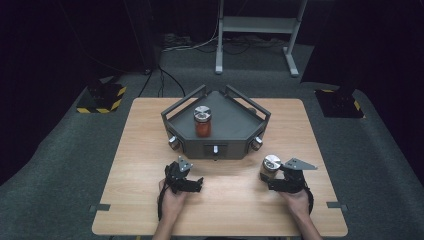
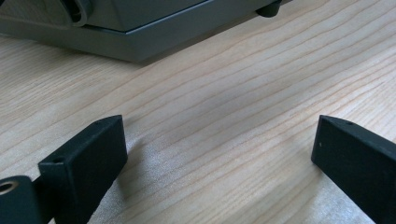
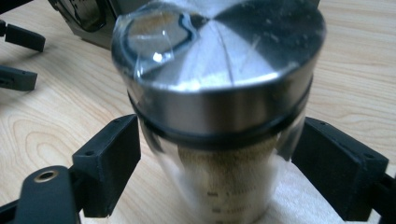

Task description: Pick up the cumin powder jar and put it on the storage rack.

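Observation:
A glass jar [image 1: 270, 167] with a silver lid and tan grainy contents stands on the wooden table [image 1: 145, 150] at the front right. My right gripper [image 1: 270, 180] reaches it from the near side. In the right gripper view the jar [image 3: 219, 60] sits between the two black jaws of that gripper [image 3: 215, 154], whose pads meet the glass just below the lid. My left gripper [image 1: 196, 184] rests on the table at the front left; its jaws [image 2: 219, 149] stand wide apart over bare wood with nothing between them.
A grey angular tray [image 1: 235, 125] with handles and knobs stands at the table's middle back, and a second jar [image 1: 202, 122] with orange-red contents stands inside it. The tray's base edge [image 2: 135, 44] lies just beyond the left jaws. Dark floor surrounds the table.

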The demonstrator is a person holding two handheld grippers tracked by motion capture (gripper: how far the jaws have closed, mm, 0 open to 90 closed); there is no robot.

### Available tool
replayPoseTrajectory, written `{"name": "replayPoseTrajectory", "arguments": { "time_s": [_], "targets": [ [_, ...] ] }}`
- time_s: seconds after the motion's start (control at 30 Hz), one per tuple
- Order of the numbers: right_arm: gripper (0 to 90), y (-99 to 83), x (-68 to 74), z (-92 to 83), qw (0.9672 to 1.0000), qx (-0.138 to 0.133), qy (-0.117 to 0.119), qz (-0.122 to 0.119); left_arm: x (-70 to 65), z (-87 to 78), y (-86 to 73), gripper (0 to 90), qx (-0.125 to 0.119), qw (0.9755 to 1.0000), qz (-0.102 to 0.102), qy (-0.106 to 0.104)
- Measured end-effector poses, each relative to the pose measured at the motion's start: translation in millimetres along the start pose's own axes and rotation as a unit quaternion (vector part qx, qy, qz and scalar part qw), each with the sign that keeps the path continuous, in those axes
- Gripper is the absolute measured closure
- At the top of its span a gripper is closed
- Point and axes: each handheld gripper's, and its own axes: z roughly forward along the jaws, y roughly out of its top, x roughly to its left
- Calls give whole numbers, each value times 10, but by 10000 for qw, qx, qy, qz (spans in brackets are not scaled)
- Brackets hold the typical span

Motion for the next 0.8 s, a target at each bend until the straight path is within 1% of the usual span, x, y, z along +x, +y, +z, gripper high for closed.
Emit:
{"name": "replayPoseTrajectory", "arguments": {
  "time_s": [0.13,0.3,0.8],
  "targets": [
    [187,1,18,27,10000,-59,-28,-11,0,0,0,33,-1,10000,0,1],
    [208,7,29,58,10000,-44,-47,-52,0,0,0,33,-1,10000,-1,0],
    [267,-20,35,63,9998,-114,-89,-112,0,0,-1,33,-2,10000,-1,0]
  ]
}}
